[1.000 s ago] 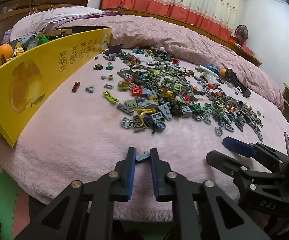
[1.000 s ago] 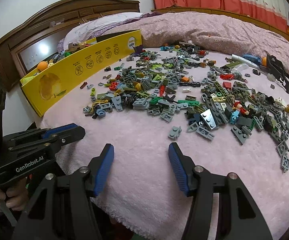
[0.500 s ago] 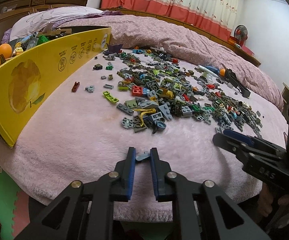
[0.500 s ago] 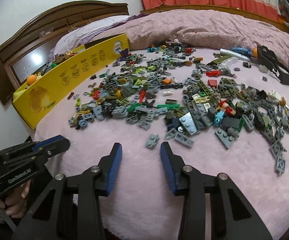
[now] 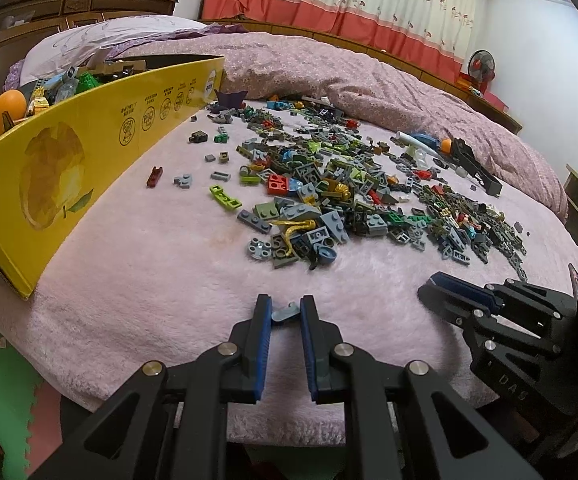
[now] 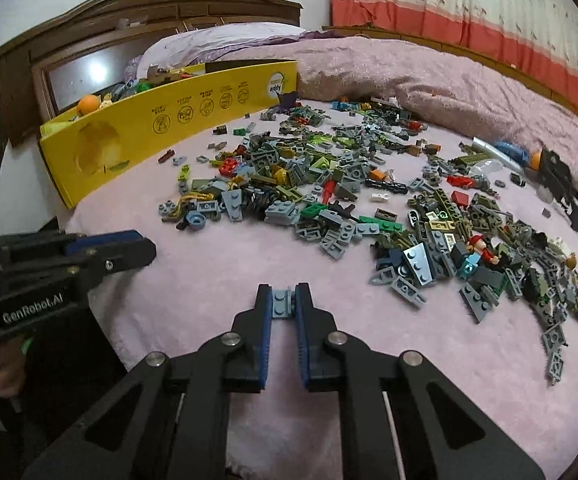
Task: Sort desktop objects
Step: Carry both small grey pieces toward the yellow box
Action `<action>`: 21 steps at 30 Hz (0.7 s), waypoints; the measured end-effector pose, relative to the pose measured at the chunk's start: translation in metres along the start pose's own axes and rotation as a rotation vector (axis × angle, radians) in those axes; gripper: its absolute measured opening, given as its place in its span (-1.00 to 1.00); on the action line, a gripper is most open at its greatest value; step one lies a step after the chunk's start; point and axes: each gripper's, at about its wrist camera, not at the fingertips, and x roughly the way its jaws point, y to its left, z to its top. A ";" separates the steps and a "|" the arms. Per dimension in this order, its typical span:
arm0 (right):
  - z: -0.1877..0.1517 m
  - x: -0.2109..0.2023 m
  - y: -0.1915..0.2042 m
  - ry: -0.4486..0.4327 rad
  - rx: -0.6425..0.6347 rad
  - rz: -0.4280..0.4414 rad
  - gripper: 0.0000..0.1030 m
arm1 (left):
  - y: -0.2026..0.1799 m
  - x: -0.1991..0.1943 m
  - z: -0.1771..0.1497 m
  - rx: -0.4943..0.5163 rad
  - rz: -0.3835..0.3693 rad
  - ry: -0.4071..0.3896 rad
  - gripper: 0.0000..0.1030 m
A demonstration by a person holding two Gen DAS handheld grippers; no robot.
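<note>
Brick pile (image 5: 373,196): loose plastic building pieces, mostly grey with green, red and blue, spread over the middle of the bed; small flat plates and wedges, studded tops.
Yellow box (image 5: 61,160): long glossy cardboard wall along the pile's left side, printed icons; sorted pieces and an orange ball show over its rim.
Bed (image 5: 137,280): fuzzy pink blanket, soft nap; a bare strip lies between the pile and the near edge, and a clear lane between pile and box.
Left gripper (image 5: 285,312): narrow, pads pinching a small grey curved piece (image 5: 286,313) over the bare strip near the bed edge.
Right gripper (image 6: 282,300): narrow, clamped on a grey studded plate (image 6: 282,301), just short of the pile's near fringe.
Far edge: rumpled mauve quilt (image 5: 369,80), wooden headboard (image 6: 129,12), curtain (image 5: 349,4).
</note>
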 end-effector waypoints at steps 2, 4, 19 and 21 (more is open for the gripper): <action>-0.002 0.001 0.000 0.002 0.002 -0.003 -0.75 | 0.000 0.000 0.000 0.000 0.000 0.000 -0.72; -0.003 0.003 -0.002 0.001 0.017 0.002 -0.73 | 0.000 0.000 0.000 -0.002 -0.001 0.000 -0.72; 0.009 -0.024 -0.015 -0.081 0.096 0.007 -0.77 | 0.000 -0.015 0.006 0.024 -0.001 -0.048 -0.72; 0.010 -0.025 -0.017 -0.080 0.106 0.016 -0.77 | 0.000 -0.018 0.008 0.024 -0.001 -0.055 -0.72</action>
